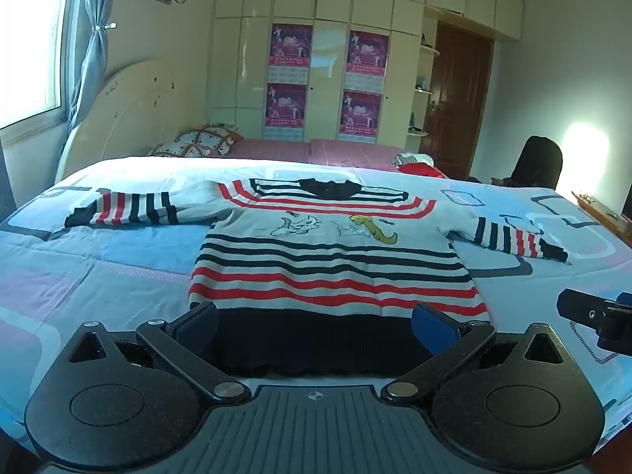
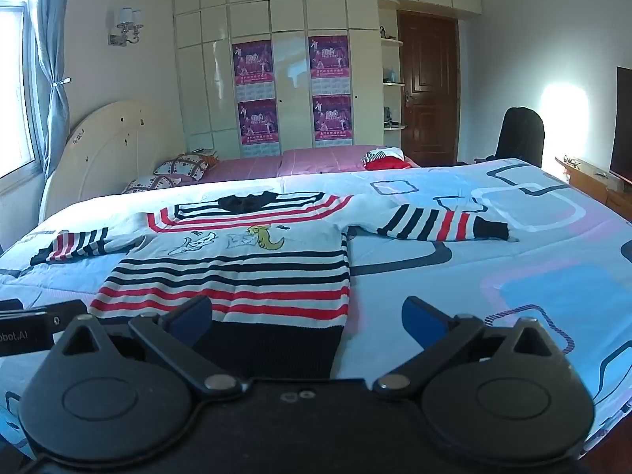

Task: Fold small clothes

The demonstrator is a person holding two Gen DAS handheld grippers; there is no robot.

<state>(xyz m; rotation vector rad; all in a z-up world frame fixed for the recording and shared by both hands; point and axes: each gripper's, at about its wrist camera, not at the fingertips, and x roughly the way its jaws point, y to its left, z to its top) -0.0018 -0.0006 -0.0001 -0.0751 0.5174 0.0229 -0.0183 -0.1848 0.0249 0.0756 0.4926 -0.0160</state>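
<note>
Fingers of the left gripper [image 1: 314, 326] stand wide apart with nothing between them but the dark hem of the striped sweater [image 1: 331, 260], which lies just ahead of and below the tips; whether the pads touch the cloth cannot be told. The right gripper [image 2: 306, 318] is spread just as wide and holds nothing: its left finger sits over the hem's right corner, its right finger over bare quilt [image 2: 513, 276].

Beyond the fingers the sweater lies flat, front up, on the quilt-covered bed, collar at the far end. The left sleeve [image 1: 122, 209] stretches out to the left of the left gripper's fingers, and the right sleeve [image 2: 442, 221] reaches out ahead of the right gripper's fingers, to the right of the body. The right gripper's edge shows at the right rim of the left wrist view, so the two tools are close together at the hem.

By my reading the garment is only laid out and smoothed. No fold is made yet; sleeves and body all remain to be folded.
</note>
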